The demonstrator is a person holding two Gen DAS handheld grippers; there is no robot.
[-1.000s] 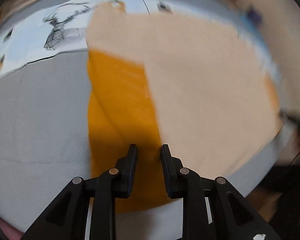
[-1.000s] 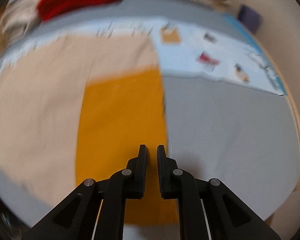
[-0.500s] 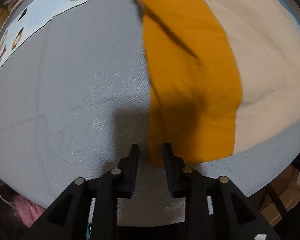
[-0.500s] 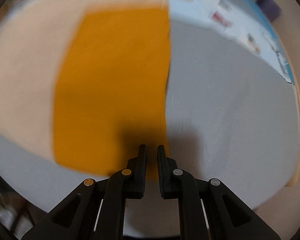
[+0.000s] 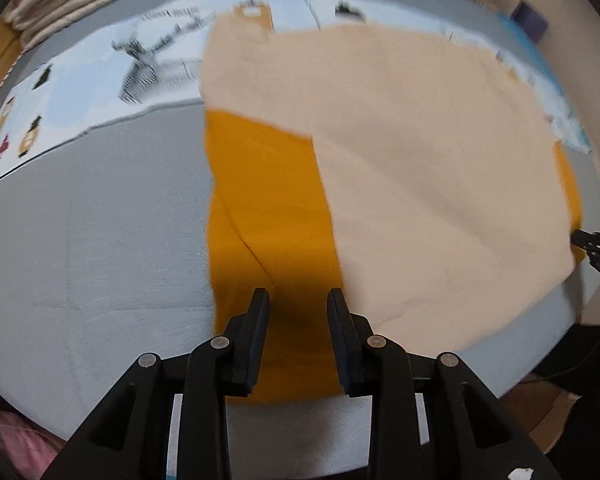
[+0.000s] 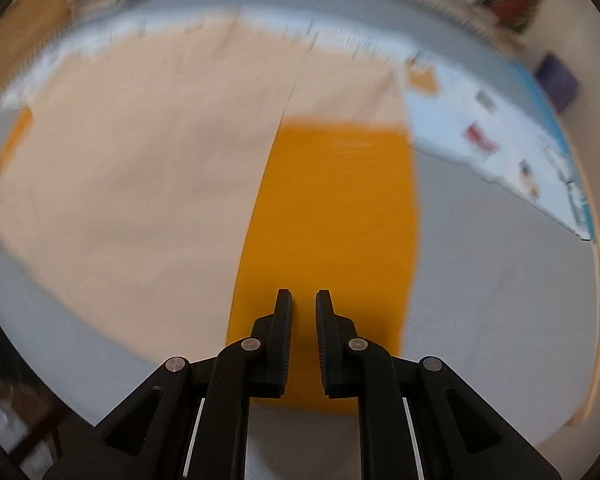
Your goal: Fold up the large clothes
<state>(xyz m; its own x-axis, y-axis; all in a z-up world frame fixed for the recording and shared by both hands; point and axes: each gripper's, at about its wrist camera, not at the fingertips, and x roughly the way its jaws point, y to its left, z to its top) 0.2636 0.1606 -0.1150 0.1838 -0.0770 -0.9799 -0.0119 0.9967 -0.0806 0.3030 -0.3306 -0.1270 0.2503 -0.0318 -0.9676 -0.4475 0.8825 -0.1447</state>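
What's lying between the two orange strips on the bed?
A broad cream cloth panel spans the gap between the left orange strip and the right orange strip, in the left wrist view.

We find no legible text, label, brand or number in either view. The pale blue printed sheet (image 5: 100, 76) at the far side of the grey fabric surface (image 5: 80, 240) carries a dark line of lettering above a deer drawing, but motion blur leaves it unreadable. Its small printed figures likewise show no readable characters.
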